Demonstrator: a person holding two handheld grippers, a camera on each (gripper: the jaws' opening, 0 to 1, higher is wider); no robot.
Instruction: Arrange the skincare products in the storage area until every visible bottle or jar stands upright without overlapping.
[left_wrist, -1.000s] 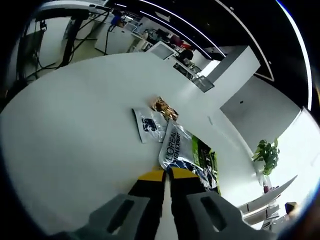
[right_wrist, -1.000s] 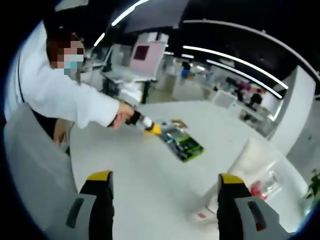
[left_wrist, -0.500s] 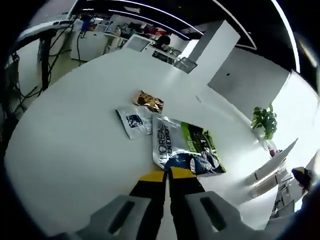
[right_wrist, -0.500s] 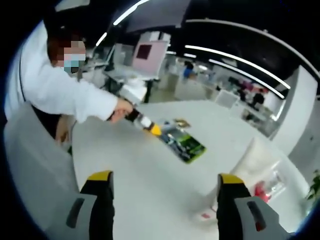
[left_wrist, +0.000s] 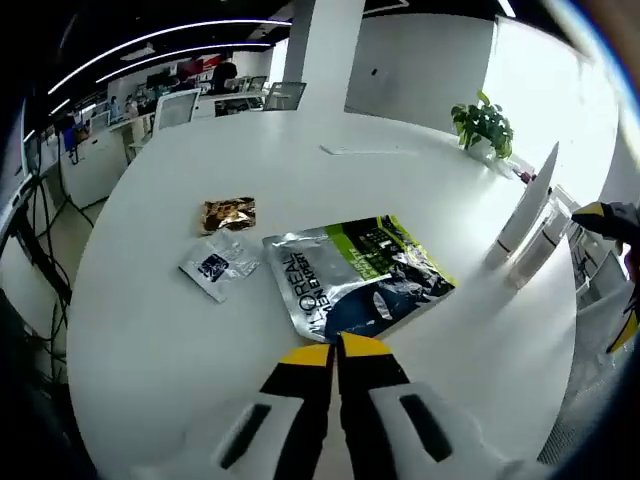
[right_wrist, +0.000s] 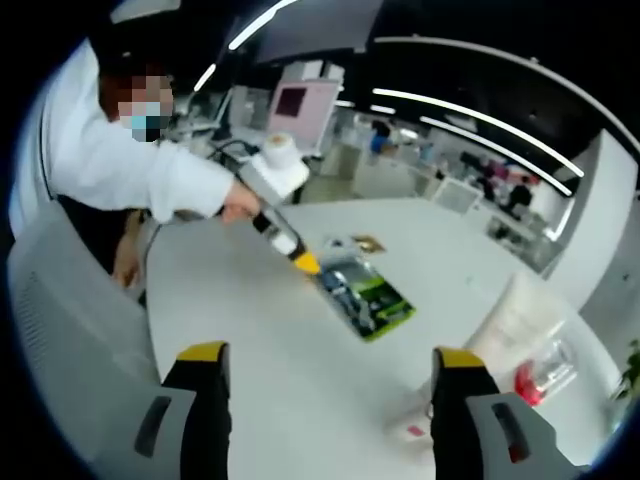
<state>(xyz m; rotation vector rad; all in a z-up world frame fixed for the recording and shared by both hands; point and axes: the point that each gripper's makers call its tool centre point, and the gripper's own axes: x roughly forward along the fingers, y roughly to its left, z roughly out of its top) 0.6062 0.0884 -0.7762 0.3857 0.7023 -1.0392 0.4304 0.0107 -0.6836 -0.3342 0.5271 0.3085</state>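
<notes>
Since the earlier frame the big silver-and-green pouch (left_wrist: 358, 287) has swung round on the white table (left_wrist: 140, 340): in the left gripper view it previously lay slanted, and it now lies flat with its printed face up. The left gripper (left_wrist: 335, 352) is closed on the near edge of that pouch, its yellow-tipped jaws pressed together with the foil between them. Just beside the pouch's far corner lies a small silver sachet (left_wrist: 218, 266), and next to that a small gold packet (left_wrist: 228, 213); the two small items are close together, and whether they touch cannot be told. Near the table's edge stand pale upright containers (left_wrist: 523, 225), well apart from the pouch; their kind cannot be made out. A potted plant (left_wrist: 482, 124) stands beyond the table. In the right gripper view the right gripper (right_wrist: 325, 380) hangs above the table with its jaws wide apart and nothing between them. That view also shows the left gripper (right_wrist: 300, 258) held out by a person in a white sleeve (right_wrist: 140, 175), its tip at the pouch (right_wrist: 365, 295). A clear container with a red part (right_wrist: 540, 378) sits close by on the right, beside a tall whitish item; detail is blurred.
</notes>
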